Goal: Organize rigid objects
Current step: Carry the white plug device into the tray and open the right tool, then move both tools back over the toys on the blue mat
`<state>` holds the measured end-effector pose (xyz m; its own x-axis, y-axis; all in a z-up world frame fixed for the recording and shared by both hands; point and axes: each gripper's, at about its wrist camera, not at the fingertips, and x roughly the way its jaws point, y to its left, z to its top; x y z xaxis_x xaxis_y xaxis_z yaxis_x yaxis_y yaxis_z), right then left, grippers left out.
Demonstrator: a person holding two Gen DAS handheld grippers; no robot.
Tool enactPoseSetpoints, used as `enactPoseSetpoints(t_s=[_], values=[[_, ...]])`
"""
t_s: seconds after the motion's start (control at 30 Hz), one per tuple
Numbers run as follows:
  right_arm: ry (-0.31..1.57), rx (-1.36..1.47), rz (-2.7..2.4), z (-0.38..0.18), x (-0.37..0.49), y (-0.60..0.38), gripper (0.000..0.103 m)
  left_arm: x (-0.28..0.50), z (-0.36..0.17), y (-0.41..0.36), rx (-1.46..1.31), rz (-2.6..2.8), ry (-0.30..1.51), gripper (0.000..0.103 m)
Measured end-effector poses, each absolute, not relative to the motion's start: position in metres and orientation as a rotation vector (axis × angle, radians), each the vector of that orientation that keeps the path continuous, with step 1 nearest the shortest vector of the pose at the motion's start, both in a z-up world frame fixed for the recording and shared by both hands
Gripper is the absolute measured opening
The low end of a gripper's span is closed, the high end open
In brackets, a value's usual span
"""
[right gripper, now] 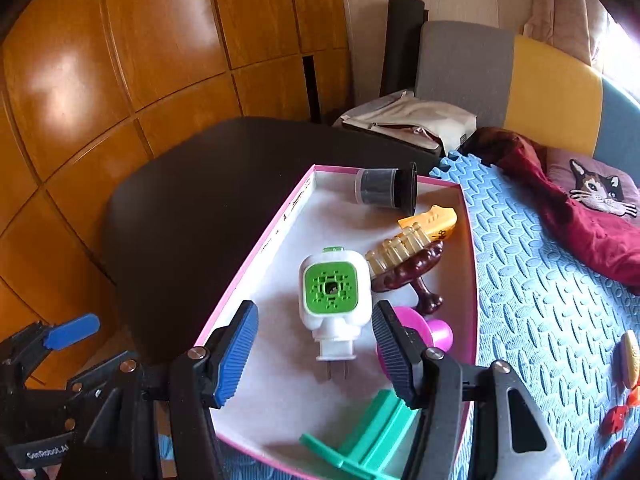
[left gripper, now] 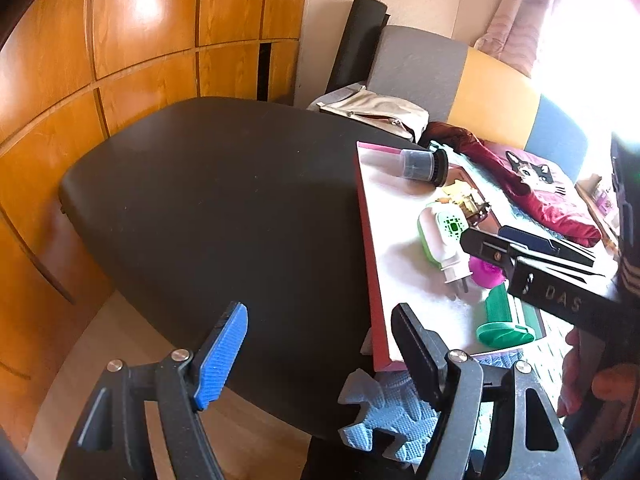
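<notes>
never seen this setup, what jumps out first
A pink-rimmed box on a blue foam mat, holding a white and green plug-in device standing between the open right gripper. Behind it lies a grey capped jar; the open left gripper hovers over a black table.

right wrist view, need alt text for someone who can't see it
The open right tool hovers over a pink-rimmed box, its fingers either side of a white and green plug-in. The box also holds a grey cup, a brush, a magenta piece and a green piece, and sits on a blue mat.
</notes>
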<state>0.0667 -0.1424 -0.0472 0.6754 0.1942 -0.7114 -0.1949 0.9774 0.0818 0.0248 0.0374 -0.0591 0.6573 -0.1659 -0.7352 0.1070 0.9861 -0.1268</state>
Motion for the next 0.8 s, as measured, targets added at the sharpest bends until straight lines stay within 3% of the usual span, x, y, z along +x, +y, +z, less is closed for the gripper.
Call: enactPoseSetpoints(t_s=[0.8], values=[[0.690, 0.072, 0.110, -0.023, 0.007, -0.199, 0.061, 0.017, -0.046, 0.012, -0.012, -0.200, 0.800, 0.080]])
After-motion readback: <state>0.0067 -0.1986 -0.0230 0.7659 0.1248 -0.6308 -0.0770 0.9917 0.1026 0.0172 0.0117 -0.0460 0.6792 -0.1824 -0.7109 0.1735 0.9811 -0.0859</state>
